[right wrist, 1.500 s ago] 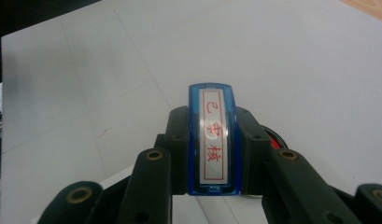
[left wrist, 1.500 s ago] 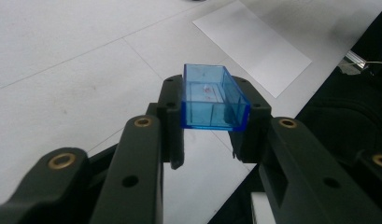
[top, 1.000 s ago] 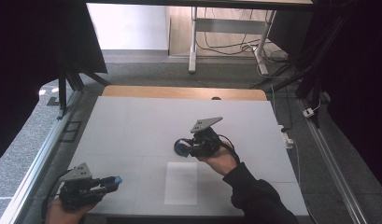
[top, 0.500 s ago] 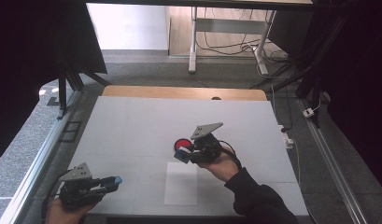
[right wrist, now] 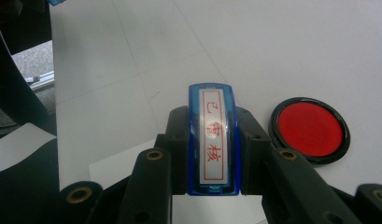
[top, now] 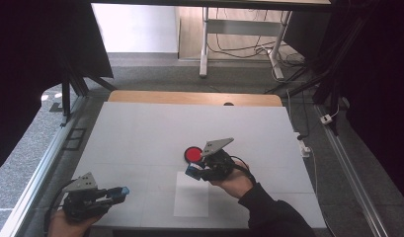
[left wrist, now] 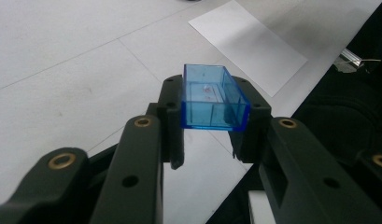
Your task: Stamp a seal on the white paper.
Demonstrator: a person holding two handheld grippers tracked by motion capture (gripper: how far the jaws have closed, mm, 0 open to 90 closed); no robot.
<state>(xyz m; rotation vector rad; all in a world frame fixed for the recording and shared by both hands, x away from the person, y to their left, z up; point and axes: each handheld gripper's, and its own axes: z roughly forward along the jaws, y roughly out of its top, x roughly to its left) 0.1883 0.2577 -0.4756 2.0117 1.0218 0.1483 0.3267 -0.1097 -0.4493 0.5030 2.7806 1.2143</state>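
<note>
Stamp between right tool jaws

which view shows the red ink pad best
The right gripper view: the red ink pad sits close and sharp, its black rim clear, just right of the blue stamp clamped in the right hand-held gripper. The high view shows it as a small red disc beside that gripper.

High view looks forward and down over the flat white table. Left gripper view peers close along its jaws toward the thin white paper sheet, which the high view also catches.
</note>
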